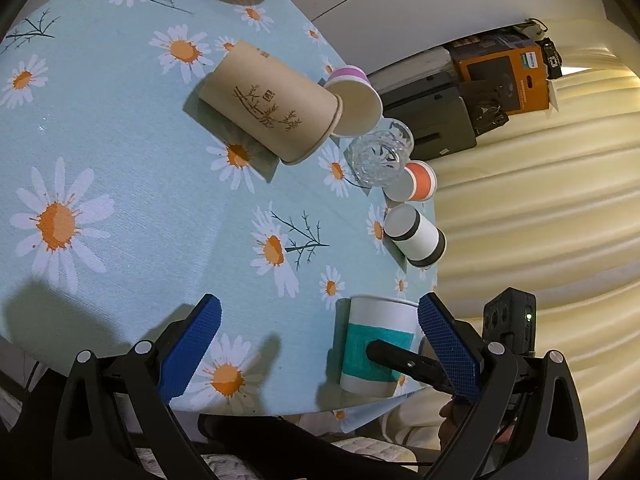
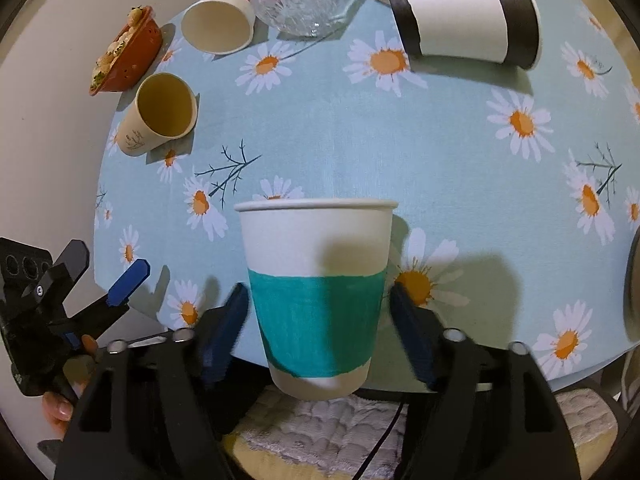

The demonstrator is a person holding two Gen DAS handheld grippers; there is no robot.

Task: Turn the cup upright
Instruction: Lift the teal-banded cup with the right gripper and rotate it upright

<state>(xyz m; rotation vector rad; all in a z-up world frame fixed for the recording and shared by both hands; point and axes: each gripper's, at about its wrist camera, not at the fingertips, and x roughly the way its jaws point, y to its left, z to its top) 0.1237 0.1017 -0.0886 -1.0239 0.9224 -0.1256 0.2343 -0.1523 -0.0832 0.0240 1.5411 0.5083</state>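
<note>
A white paper cup with a teal band point(image 2: 316, 300) stands upright, rim up, at the near edge of the round table. My right gripper point(image 2: 320, 320) has its blue fingers on both sides of the teal band, close to the wall; whether they touch it I cannot tell. The cup also shows in the left wrist view point(image 1: 376, 344), with a right-gripper finger point(image 1: 404, 360) against it. My left gripper point(image 1: 316, 352) is open and empty, beside the cup over the table edge; it appears in the right wrist view point(image 2: 120, 280).
On the daisy tablecloth point(image 1: 120, 140) lie a tan bamboo-print cup point(image 1: 272, 104), a pink-banded cup point(image 1: 356, 100), an orange-banded cup point(image 1: 416, 182) and a black-banded cup point(image 1: 416, 236), all on their sides. A cut-glass tumbler point(image 1: 380, 156) and an orange bowl point(image 2: 128, 52) sit beyond.
</note>
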